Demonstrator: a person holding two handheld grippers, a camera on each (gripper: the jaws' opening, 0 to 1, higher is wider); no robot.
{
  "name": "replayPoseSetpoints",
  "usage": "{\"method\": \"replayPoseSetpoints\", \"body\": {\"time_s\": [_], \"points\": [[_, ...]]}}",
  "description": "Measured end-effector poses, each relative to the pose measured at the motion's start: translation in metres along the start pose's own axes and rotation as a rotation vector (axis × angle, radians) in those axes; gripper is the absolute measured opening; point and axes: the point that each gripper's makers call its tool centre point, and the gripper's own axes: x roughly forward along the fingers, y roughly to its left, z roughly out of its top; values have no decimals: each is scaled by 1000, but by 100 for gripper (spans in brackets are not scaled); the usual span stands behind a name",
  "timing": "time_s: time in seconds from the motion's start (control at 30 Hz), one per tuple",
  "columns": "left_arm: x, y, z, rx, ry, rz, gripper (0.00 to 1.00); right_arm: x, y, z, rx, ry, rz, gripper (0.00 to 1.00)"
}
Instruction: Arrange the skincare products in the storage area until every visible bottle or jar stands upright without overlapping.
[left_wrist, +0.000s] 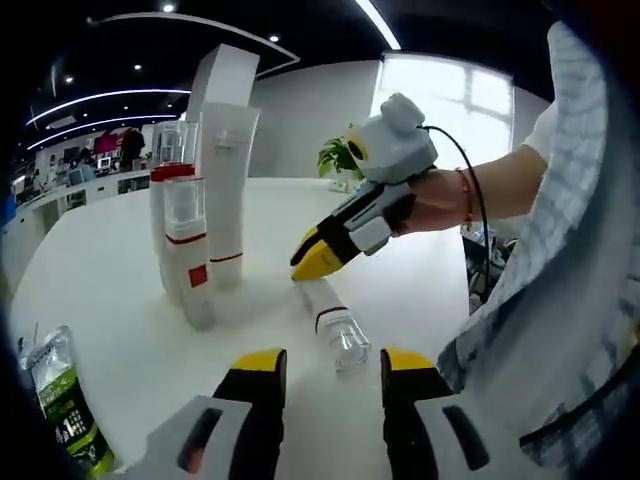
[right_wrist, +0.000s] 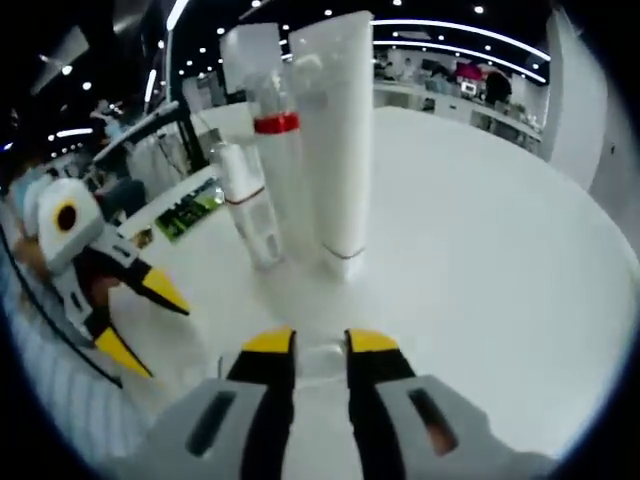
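A clear bottle with a red band (left_wrist: 335, 322) lies on its side on the white table (left_wrist: 110, 280). My right gripper (left_wrist: 318, 258) comes in from the right and is shut on the bottle's far white end; in the right gripper view that bottle (right_wrist: 320, 362) shows clear between the jaws of the right gripper (right_wrist: 320, 345). My left gripper (left_wrist: 335, 362) stands open just short of the bottle's clear cap, and appears open at the left (right_wrist: 143, 320). A tall white tube (left_wrist: 230, 190) (right_wrist: 335, 130), a red-capped bottle (left_wrist: 170, 215) (right_wrist: 280, 170) and a small red-banded bottle (left_wrist: 192, 265) (right_wrist: 245, 200) stand upright together.
A white box (left_wrist: 225, 80) (right_wrist: 250, 55) stands behind the upright group. A green sachet (left_wrist: 62, 400) (right_wrist: 190, 215) lies flat near the table's edge. A person's hand (left_wrist: 440, 195) holds the right gripper. A potted plant (left_wrist: 335, 155) stands at the far side.
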Motion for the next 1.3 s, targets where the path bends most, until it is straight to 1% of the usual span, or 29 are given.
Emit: {"method": "replayPoseSetpoints", "body": {"time_s": [0.1,0.27,0.37,0.4,0.43,0.47,0.5,0.53,0.6,0.63,0.7,0.73,0.8,0.83,0.87,0.9,0.93,1.0,1.07,1.13,1.23,1.3], "points": [[3,0,-3,-2,7,9,41,-6,4,-5,2,-6,-7,17],[14,0,-10,32,41,33,41,-13,9,-15,8,-16,-30,17],[22,3,-15,42,54,42,41,-13,15,-20,-5,-17,-21,17],[25,6,-14,47,58,43,41,-14,14,-20,-23,-17,-38,17],[26,8,-14,53,59,46,41,-16,11,-17,-38,-30,-61,17],[28,9,-12,63,55,47,41,-19,8,-10,-59,-60,-82,17],[29,12,-10,66,57,46,41,-24,10,-3,-61,-87,-79,17],[30,15,-10,63,61,50,41,-28,16,1,-71,-91,-64,17],[30,18,-9,68,56,60,41,-29,33,2,-139,-73,8,17],[30,19,-9,66,57,66,41,-28,49,-3,-191,-43,66,18],[30,21,-8,50,51,75,41,-26,61,-8,-206,-21,103,19],[30,21,-7,42,49,76,41,-24,66,-10,-187,-12,119,20],[31,21,-8,38,48,82,41,-19,70,-14,-119,9,135,22],[31,21,-8,38,48,83,41,-16,68,-17,-113,29,127,22],[31,21,-8,39,49,83,41,-15,68,-18,-113,32,126,22],[31,21,-9,38,52,84,41,-14,69,-13,-134,4,131,22],[31,21,-9,37,52,83,41,-13,68,-14,-121,18,128,22],[31,20,-9,30,52,84,42,-15,67,-12,-124,33,125,22],[31,20,-9,28,53,85,43,-18,62,-7,-121,12,109,22],[30,19,-10,27,53,86,43,-19,58,-6,-116,15,104,22],[27,20,-12,28,48,93,43,-16,62,-15,-116,57,121,24],[23,23,-13,19,46,102,43,-13,68,-22,-135,89,135,25]]}}
